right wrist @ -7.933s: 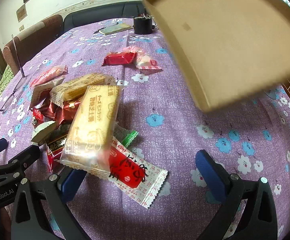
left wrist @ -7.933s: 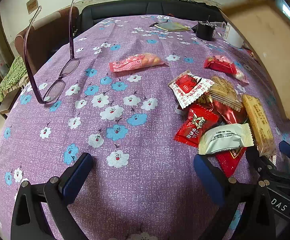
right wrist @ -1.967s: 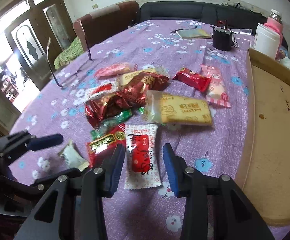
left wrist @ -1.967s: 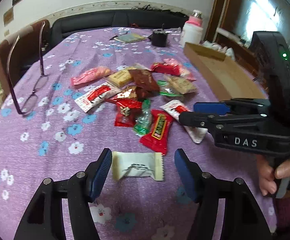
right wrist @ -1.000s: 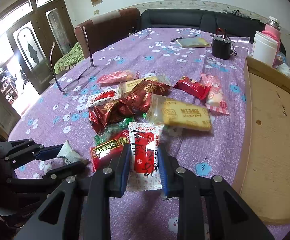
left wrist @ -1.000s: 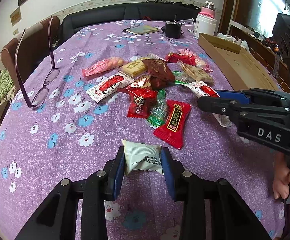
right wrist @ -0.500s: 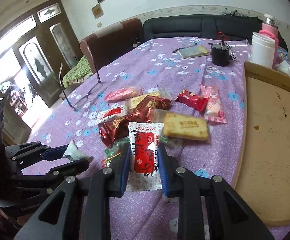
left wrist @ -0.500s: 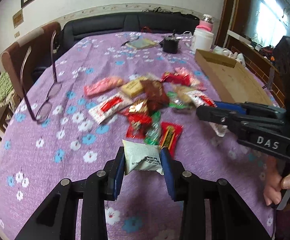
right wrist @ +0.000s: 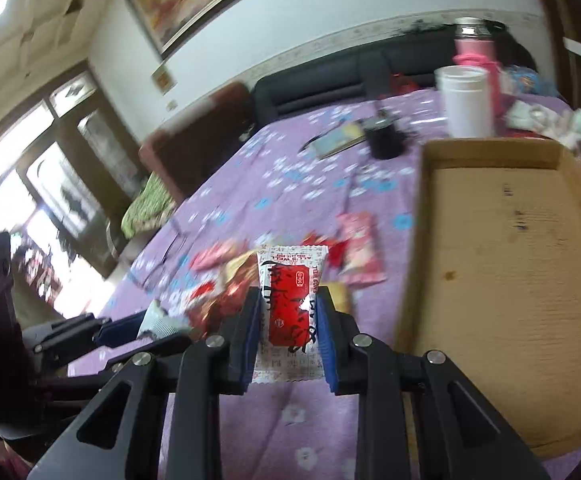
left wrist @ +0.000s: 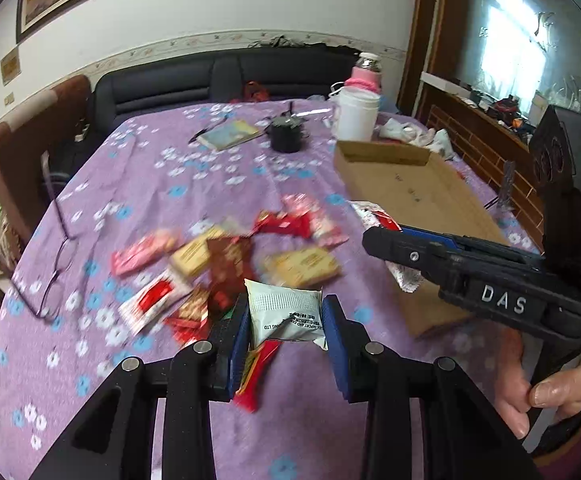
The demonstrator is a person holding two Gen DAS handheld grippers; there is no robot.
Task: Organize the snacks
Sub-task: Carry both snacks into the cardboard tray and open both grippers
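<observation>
My left gripper (left wrist: 286, 314) is shut on a white snack packet (left wrist: 286, 314) and holds it up above the pile of snacks (left wrist: 226, 264) on the purple flowered tablecloth. My right gripper (right wrist: 288, 312) is shut on a red and white snack packet (right wrist: 290, 304), lifted over the table beside the flat cardboard tray (right wrist: 502, 280). The right gripper (left wrist: 386, 240) also shows in the left wrist view, in front of the tray (left wrist: 410, 192). The left gripper (right wrist: 130, 328) shows at the lower left of the right wrist view.
Glasses (left wrist: 58, 264) lie at the table's left. A white jar (left wrist: 356, 114), a pink-capped bottle (left wrist: 366, 76), a black cup (left wrist: 286, 134) and a notebook (left wrist: 230, 134) stand at the far end. A dark sofa (left wrist: 218, 76) and a chair (left wrist: 22, 140) are behind.
Both grippers closed on their packets about a second ago and have since lifted them off the table, tilting the views upward. The snack pile now lies lower and farther away.
</observation>
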